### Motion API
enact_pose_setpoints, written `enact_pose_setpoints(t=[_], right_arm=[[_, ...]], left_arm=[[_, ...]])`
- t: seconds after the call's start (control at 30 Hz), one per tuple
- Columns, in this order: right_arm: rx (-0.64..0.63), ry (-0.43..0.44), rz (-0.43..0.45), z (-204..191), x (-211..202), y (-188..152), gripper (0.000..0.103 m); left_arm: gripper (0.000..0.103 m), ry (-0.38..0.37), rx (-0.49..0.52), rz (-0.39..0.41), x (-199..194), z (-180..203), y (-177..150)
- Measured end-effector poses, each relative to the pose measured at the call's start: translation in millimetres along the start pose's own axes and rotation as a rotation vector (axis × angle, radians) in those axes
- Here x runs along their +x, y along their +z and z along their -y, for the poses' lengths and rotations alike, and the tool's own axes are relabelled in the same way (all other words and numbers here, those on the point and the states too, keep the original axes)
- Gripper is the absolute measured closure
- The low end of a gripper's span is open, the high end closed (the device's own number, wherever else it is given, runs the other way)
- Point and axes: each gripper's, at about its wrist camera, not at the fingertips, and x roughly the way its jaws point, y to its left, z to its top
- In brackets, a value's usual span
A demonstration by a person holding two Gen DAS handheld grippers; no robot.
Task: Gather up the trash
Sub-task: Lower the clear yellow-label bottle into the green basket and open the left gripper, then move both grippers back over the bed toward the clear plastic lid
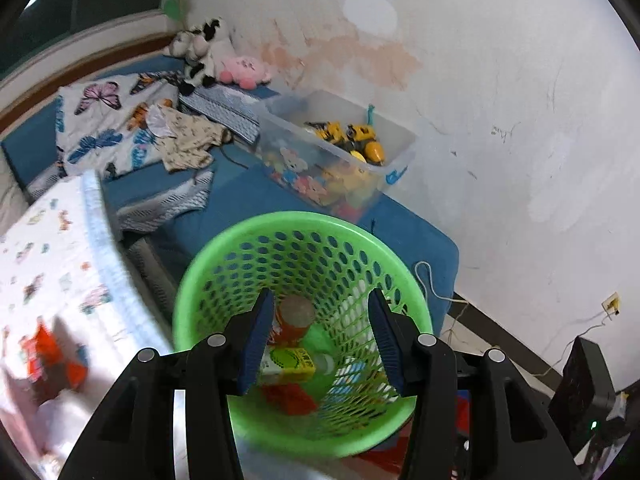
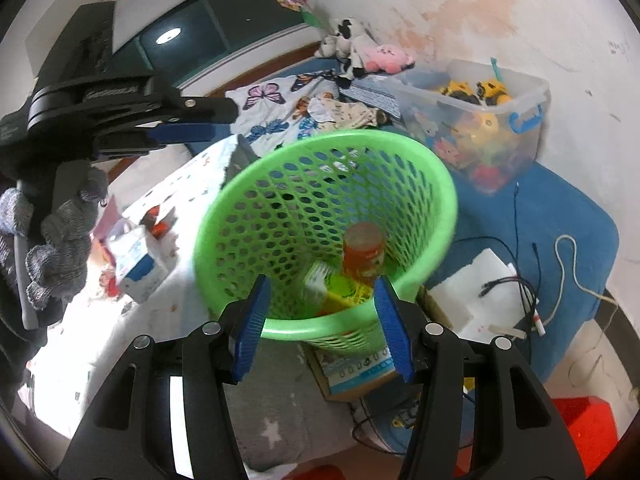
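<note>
green basket [image 1: 304, 240] wall hides lower orange can [image 1: 294, 320].

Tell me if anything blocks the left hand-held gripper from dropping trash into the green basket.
Nothing visible does. The left hand-held gripper sits right over the green basket, whose mouth is uncovered, with an orange can and cartons already inside.

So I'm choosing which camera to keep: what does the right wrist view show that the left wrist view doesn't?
Only the right wrist view shows the left gripper from the side, held by a gloved hand, plus a small blue-and-white carton on the bedding. Only the left wrist view shows the wall socket. Both show the green basket holding an orange can, and the clear toy bin.
</note>
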Motion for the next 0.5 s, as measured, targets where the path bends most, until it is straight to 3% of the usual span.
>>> enact_pose_setpoints(t=[0.27,0.37,0.5], right_arm=[[-0.096,0.04,-0.005,-52.0,-9.4,-0.5,0.043],[-0.13,0.064,-0.007,-76.0,-12.5,-0.6,0.038],[-0.181,0.093,0.004,-107.6,-16.9,-2.1,0.023]], left_arm=[[0.052,0.064,-0.051,0.099,-81.0,-35.7,-31.9],[0.047,0.086,-0.082,0.132,-113.3,-52.6,-52.2],[0.039,0.129,-0.108,0.159,-148.3,-76.4,-78.9]])
